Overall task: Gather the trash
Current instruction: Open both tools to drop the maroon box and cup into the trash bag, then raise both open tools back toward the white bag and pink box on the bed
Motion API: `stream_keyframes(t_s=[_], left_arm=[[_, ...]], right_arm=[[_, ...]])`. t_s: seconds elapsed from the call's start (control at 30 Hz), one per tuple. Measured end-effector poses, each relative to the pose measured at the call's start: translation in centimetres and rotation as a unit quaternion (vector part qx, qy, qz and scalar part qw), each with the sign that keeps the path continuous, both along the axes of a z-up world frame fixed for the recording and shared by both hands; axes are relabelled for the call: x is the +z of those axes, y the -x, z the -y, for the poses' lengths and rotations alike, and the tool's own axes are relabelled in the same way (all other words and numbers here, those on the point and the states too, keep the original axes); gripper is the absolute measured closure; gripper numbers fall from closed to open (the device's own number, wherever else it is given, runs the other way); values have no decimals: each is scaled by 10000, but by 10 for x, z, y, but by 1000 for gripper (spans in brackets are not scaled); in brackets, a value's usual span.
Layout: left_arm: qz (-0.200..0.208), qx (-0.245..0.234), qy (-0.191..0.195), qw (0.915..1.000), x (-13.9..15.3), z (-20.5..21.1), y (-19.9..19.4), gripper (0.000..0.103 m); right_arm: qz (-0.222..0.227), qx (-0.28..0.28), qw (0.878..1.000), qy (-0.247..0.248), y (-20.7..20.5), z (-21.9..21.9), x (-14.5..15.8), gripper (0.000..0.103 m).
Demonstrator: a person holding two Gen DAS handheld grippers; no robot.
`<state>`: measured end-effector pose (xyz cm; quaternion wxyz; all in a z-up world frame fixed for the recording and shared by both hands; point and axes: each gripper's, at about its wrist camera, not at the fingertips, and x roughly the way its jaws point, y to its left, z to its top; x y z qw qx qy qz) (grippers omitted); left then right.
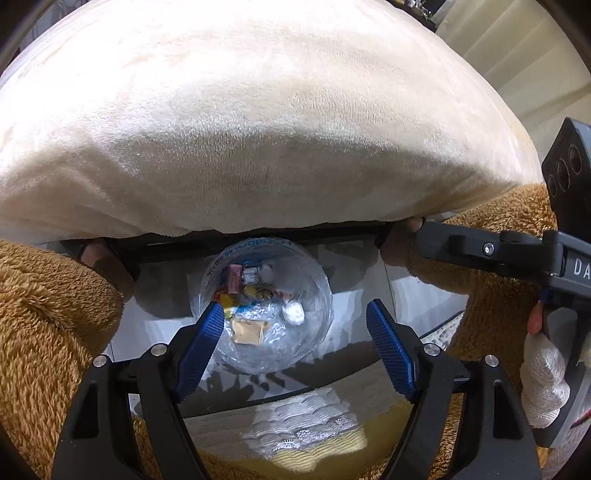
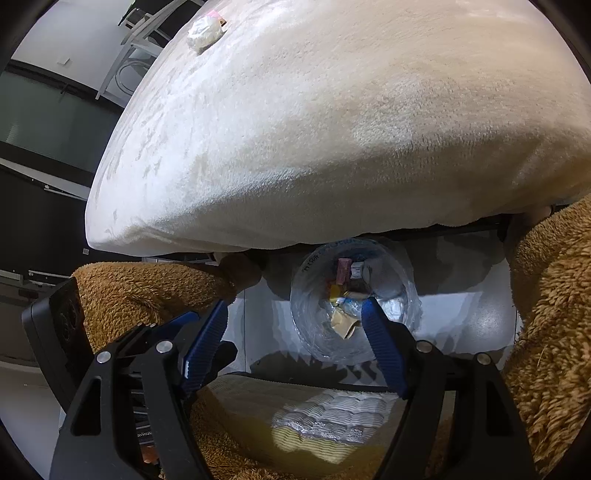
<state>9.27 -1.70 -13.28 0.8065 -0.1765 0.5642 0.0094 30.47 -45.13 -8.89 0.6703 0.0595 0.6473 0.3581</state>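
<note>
A clear plastic-lined bin (image 1: 310, 284) stands on the floor below the bed edge, holding wrappers, a pink packet (image 1: 235, 277), a brown paper scrap (image 1: 248, 331) and a white paper ball (image 1: 293, 314). The bin also shows in the right wrist view (image 2: 399, 280). My left gripper (image 1: 295, 317) is open and empty above the bin. My right gripper (image 2: 295, 314) is open and empty, just left of the bin. A crumpled white paper ball (image 2: 204, 32) with a pink scrap behind it lies on the cream blanket (image 2: 332, 129) at the far end.
The cream blanket-covered bed (image 1: 258, 110) fills the upper part of both views. Brown fuzzy sleeves (image 1: 44, 314) flank the grippers. A cream and white patterned cloth (image 1: 303, 424) lies below. The right gripper's body (image 1: 517, 254) shows at the right of the left wrist view.
</note>
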Motion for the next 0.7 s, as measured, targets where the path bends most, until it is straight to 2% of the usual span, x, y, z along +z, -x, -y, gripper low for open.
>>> stream_keyframes(t_s=[0.17,0.37,0.43,0.57,0.7], left_arm=[[397,-26,-189,9990,15,4,9,25],[1147,72,-302,9929,43,-1,26,25],[1434,115,-223,9894,53,-6,31,25],[1992,157,-332,9793,73,-9,41,25],[2462,187,-544,9675,91,-12,43,25]], right_arm=[[243,2,9994,-249,7,6,13,29],[1068,-66,9903,-882,19,27,48,29],[1329,-73,9854,-1059,23,32,58,29],[1930,-7,9680,-1604,34,45,80,29],[2364,47,9565,-1709,37,44,90,29]])
